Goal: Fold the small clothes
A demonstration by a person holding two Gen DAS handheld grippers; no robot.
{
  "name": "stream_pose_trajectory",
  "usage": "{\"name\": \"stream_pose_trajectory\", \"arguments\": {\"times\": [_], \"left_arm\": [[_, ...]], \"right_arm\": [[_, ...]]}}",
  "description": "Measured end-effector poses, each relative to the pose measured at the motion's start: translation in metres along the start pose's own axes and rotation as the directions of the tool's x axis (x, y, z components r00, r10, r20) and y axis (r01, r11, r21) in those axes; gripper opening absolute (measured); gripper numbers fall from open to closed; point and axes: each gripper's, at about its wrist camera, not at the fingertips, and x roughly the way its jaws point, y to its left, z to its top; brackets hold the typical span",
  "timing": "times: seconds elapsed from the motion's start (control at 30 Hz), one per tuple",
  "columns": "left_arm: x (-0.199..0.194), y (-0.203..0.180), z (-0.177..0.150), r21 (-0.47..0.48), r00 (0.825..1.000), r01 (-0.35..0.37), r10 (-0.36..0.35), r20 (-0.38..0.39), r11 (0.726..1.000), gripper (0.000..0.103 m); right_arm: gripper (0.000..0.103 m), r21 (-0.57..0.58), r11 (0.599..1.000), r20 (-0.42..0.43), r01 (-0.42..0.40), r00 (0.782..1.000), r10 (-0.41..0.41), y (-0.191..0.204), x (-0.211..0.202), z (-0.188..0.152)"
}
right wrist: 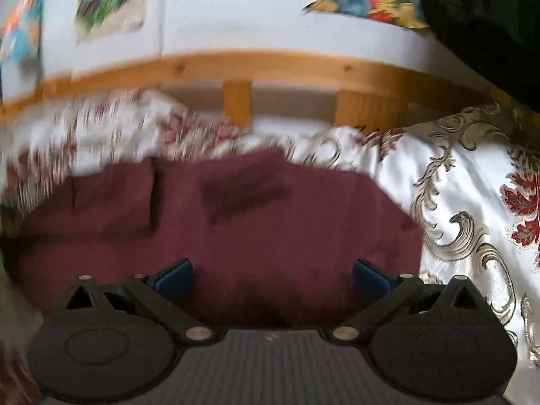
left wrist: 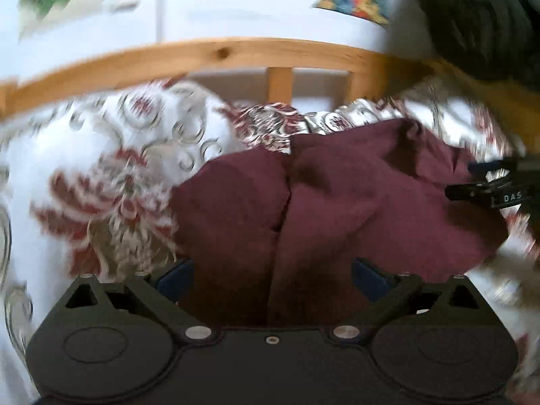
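Note:
A maroon garment [left wrist: 320, 195] lies crumpled on a patterned bedspread [left wrist: 101, 175], with a fold line running down its middle. My left gripper [left wrist: 271, 275] hovers over its near edge, open, the blue pads [left wrist: 175, 278] wide apart and pressing on nothing. The other gripper's black body [left wrist: 489, 192] shows at the garment's right edge. In the right wrist view the same maroon garment [right wrist: 236, 222] spreads below my right gripper [right wrist: 271, 275], which is open too, its blue pads [right wrist: 369, 280] far apart over the cloth. Both views are blurred.
A wooden bed rail [left wrist: 236, 50] with upright slats runs behind the bedspread [right wrist: 472, 202]. Colourful pictures [right wrist: 111, 0] hang on the white wall. A dark bulky shape [left wrist: 479, 20] fills the upper right corner.

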Motion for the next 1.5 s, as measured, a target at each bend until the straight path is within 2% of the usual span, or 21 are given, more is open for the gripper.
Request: {"name": "stream_pose_trajectory", "arguments": {"times": [0.1,0.2,0.23,0.3,0.4,0.47,0.53,0.63,0.7,0.77,0.83,0.9,1.03,1.1,1.17,1.23,1.3,1.33,1.37,1.43,1.5], "left_arm": [[0.008,-0.008,-0.005,0.068,1.000,-0.018,0.016,0.016,0.998,0.087],[0.011,-0.005,-0.006,0.040,0.999,-0.012,0.010,0.031,0.999,0.074],[0.011,-0.002,-0.006,0.014,0.999,0.003,-0.003,0.035,1.000,0.070],[0.009,0.003,-0.006,-0.025,0.999,0.019,-0.018,0.045,1.000,0.047],[0.009,0.010,-0.006,-0.073,0.998,0.031,-0.027,0.057,0.997,0.033],[0.010,0.014,-0.006,-0.102,0.998,0.038,-0.032,0.059,0.994,0.024],[0.008,0.018,-0.006,-0.129,0.997,0.042,-0.034,0.067,0.991,0.015],[0.006,0.032,-0.006,-0.252,0.995,0.086,-0.069,0.077,0.964,0.010],[0.011,0.049,-0.010,-0.405,0.988,0.152,-0.136,0.067,0.901,0.010],[0.022,0.072,-0.023,-0.614,0.973,0.214,-0.223,0.063,0.760,0.010],[0.030,0.088,-0.036,-0.737,0.962,0.232,-0.264,0.076,0.635,0.010],[0.033,0.093,-0.042,-0.775,0.959,0.231,-0.270,0.082,0.588,0.010],[0.029,0.081,-0.035,-0.712,0.963,0.234,-0.259,0.075,0.662,0.015],[0.029,0.078,-0.030,-0.686,0.962,0.237,-0.265,0.067,0.688,0.029],[0.031,0.076,-0.027,-0.678,0.955,0.258,-0.287,0.072,0.689,0.042],[0.031,0.076,-0.025,-0.674,0.945,0.290,-0.314,0.090,0.679,0.058],[0.028,0.072,-0.024,-0.652,0.941,0.308,-0.321,0.104,0.693,0.072],[0.027,0.067,-0.022,-0.625,0.943,0.308,-0.318,0.100,0.717,0.073],[0.027,0.061,-0.020,-0.589,0.946,0.301,-0.311,0.087,0.750,0.074],[0.026,0.052,-0.016,-0.522,0.956,0.276,-0.288,0.059,0.807,0.074],[0.025,0.048,-0.015,-0.493,0.959,0.262,-0.279,0.040,0.830,0.075]], "right_arm": [[0.103,-0.112,0.993,0.010,0.047,0.999,-0.046,0.020,0.004,-0.002],[0.102,-0.185,0.979,0.068,0.091,0.994,-0.080,0.034,0.009,0.002],[0.097,-0.190,0.979,0.080,0.075,0.995,-0.060,0.036,0.012,0.004],[0.080,-0.161,0.987,0.088,0.020,0.996,-0.006,0.035,0.015,0.007],[0.057,-0.095,0.995,0.084,-0.012,0.996,0.020,0.030,0.023,0.013],[0.028,-0.051,0.999,0.089,0.000,0.996,0.004,0.023,0.026,0.015],[0.014,0.025,1.000,0.099,-0.002,0.995,0.000,0.011,0.027,0.019],[0.012,0.166,0.986,0.137,0.017,0.990,-0.040,-0.013,0.018,0.024],[0.012,0.283,0.958,0.150,0.032,0.986,-0.077,-0.034,0.014,0.025],[0.011,0.441,0.897,0.141,0.027,0.985,-0.099,-0.060,0.012,0.022],[0.008,0.578,0.816,0.124,0.018,0.986,-0.110,-0.084,0.013,0.011],[0.008,0.645,0.764,0.106,0.019,0.988,-0.114,-0.098,0.015,0.000],[0.016,0.669,0.744,0.114,-0.007,0.989,-0.094,-0.099,0.008,-0.018],[0.027,0.645,0.764,0.112,-0.003,0.990,-0.090,-0.095,0.003,-0.021],[0.053,0.627,0.779,0.123,-0.017,0.989,-0.077,-0.089,-0.004,-0.025],[0.057,0.608,0.793,0.132,-0.036,0.990,-0.057,-0.084,-0.007,-0.026],[0.056,0.576,0.817,0.116,-0.020,0.992,-0.057,-0.078,-0.011,-0.025],[0.052,0.561,0.828,0.100,-0.006,0.993,-0.060,-0.075,-0.012,-0.025],[0.034,0.544,0.839,0.076,0.014,0.995,-0.066,-0.072,-0.009,-0.025],[0.011,0.514,0.856,0.038,0.058,0.995,-0.090,-0.066,-0.008,-0.024],[0.008,0.512,0.857,0.033,0.066,0.995,-0.096,-0.066,-0.014,-0.027]]}}
